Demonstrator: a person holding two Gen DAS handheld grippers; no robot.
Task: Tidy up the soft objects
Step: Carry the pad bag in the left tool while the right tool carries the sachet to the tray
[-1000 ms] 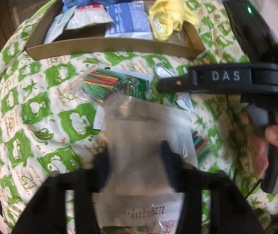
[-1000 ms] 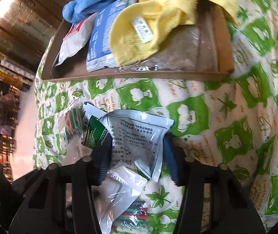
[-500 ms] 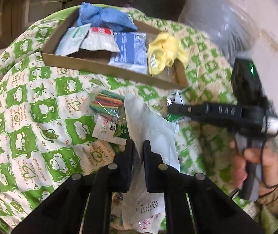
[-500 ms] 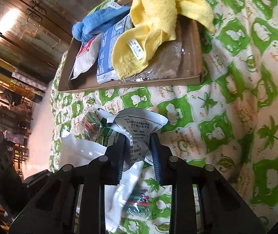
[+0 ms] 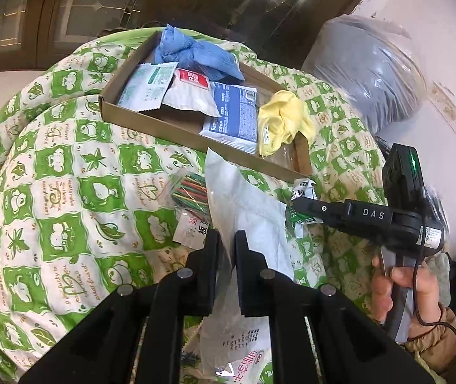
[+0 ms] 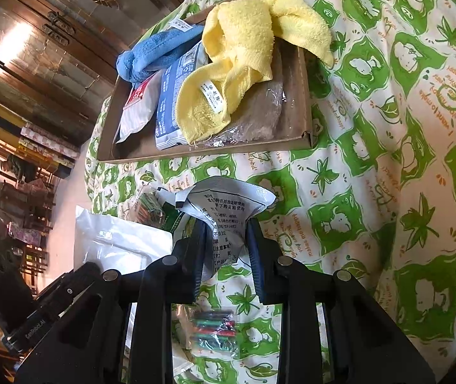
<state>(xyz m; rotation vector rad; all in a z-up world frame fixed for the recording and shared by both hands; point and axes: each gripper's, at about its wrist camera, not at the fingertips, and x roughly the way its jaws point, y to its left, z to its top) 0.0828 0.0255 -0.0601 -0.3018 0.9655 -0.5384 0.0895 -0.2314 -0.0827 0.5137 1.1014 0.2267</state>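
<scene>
Holding one packet each, both grippers sit above the green and white blanket point(image 5: 68, 172). The left gripper point(image 5: 227, 243) has its fingers squeezed tight on a thin white bag point(image 5: 244, 204), pinching the edge so the floppy bag hangs free. The right gripper point(image 6: 226, 240) has its fingers clamped on a white packet with writing point(image 6: 228, 204), bunching it at the middle. The cardboard tray point(image 5: 151, 124) lies just ahead, already holding a blue towel point(image 5: 196, 54), a yellow towel point(image 6: 244, 64) and packets, likely where these go next.
</scene>
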